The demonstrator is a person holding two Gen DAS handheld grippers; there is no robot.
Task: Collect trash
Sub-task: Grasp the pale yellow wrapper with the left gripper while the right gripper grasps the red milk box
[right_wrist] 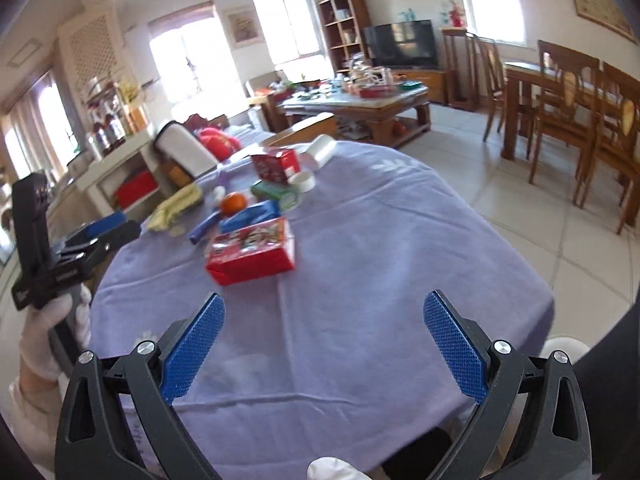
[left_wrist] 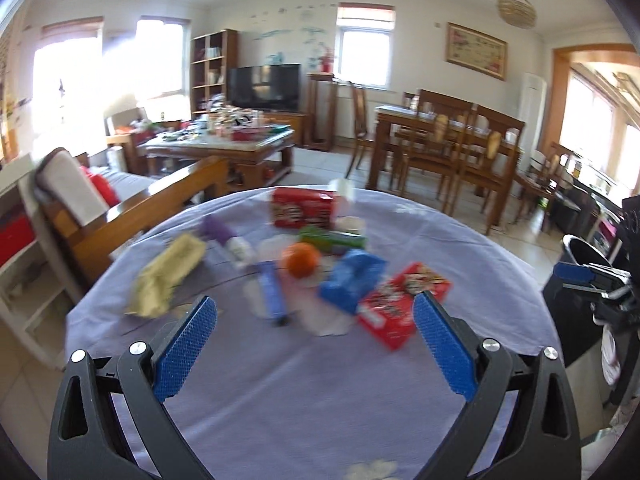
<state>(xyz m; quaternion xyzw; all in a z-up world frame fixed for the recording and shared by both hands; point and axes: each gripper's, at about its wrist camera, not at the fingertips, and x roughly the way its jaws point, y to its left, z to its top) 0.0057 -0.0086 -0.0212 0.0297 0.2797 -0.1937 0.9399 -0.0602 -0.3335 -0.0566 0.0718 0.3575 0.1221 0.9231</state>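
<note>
Trash lies on a table with a lilac cloth (left_wrist: pixel 280 380). Nearest is a red carton (left_wrist: pixel 394 312) (right_wrist: pixel 252 258), then a blue box (left_wrist: pixel 352 280) (right_wrist: pixel 250 216), an orange (left_wrist: pixel 301 260) (right_wrist: pixel 233 203), a blue stick-like wrapper (left_wrist: pixel 274 294), a yellow crumpled bag (left_wrist: pixel 168 276) (right_wrist: pixel 176 206), a green box (left_wrist: pixel 334 238), a second red carton (left_wrist: pixel 302 208) (right_wrist: pixel 276 166) and a white cup (right_wrist: pixel 320 152). My left gripper (left_wrist: pixel 316 316) is open and empty above the near cloth. My right gripper (right_wrist: pixel 324 316) is open and empty, short of the red carton. The view is blurred.
A black bin (left_wrist: pixel 584 276) stands right of the table in the left wrist view. A sofa (left_wrist: pixel 132 216) and white shelf (right_wrist: pixel 120 176) lie to the left. A coffee table (left_wrist: pixel 224 148), TV and dining set (left_wrist: pixel 452 144) are beyond.
</note>
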